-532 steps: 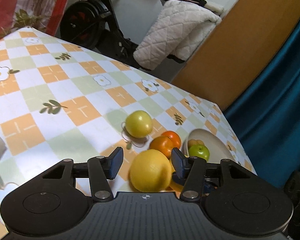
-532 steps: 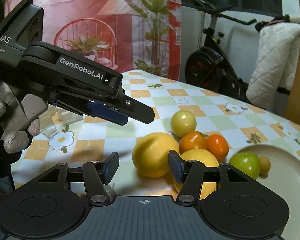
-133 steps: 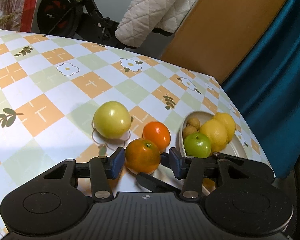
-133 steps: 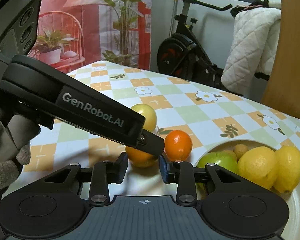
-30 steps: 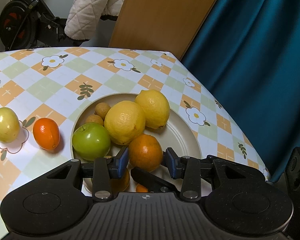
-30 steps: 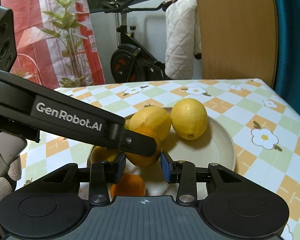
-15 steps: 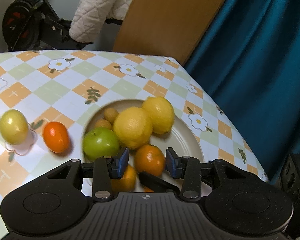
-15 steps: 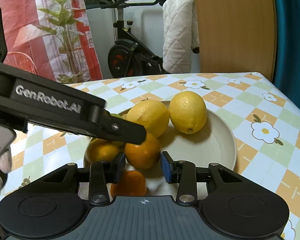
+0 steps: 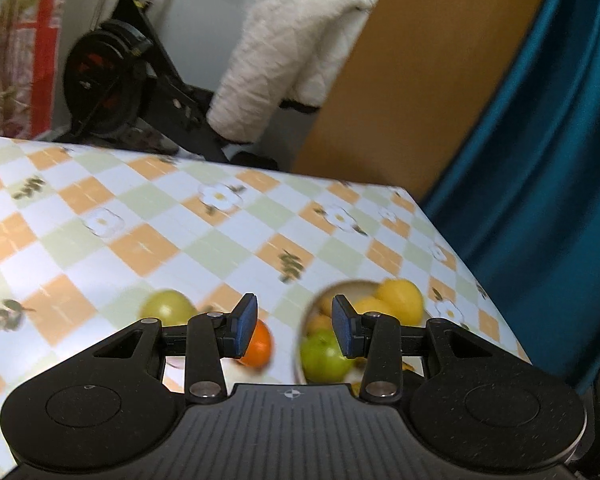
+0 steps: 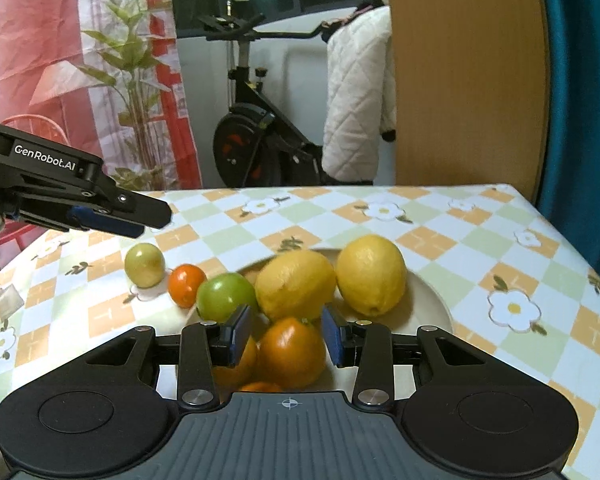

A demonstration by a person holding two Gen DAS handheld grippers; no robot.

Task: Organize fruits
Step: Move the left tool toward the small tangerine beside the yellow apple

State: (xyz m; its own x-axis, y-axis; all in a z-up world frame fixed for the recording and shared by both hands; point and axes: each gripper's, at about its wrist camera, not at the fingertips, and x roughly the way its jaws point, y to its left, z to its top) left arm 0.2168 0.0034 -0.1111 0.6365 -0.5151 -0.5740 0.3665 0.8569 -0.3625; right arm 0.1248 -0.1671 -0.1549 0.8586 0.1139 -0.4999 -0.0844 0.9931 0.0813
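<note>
Now both tongs spread, empty — plate (image 10: 432, 300) with lemons (image 10: 370, 274), green apple (image 10: 226, 296), oranges (image 10: 292, 352).

My left wrist view is smeared with motion blur. There the plate (image 9: 309, 312) is half hidden behind my gripper body, and the green apple (image 9: 324, 354) and lemons (image 9: 400, 298) are cut off by it. In the right wrist view, the lowest orange (image 10: 260, 387) barely peeks out.
</note>
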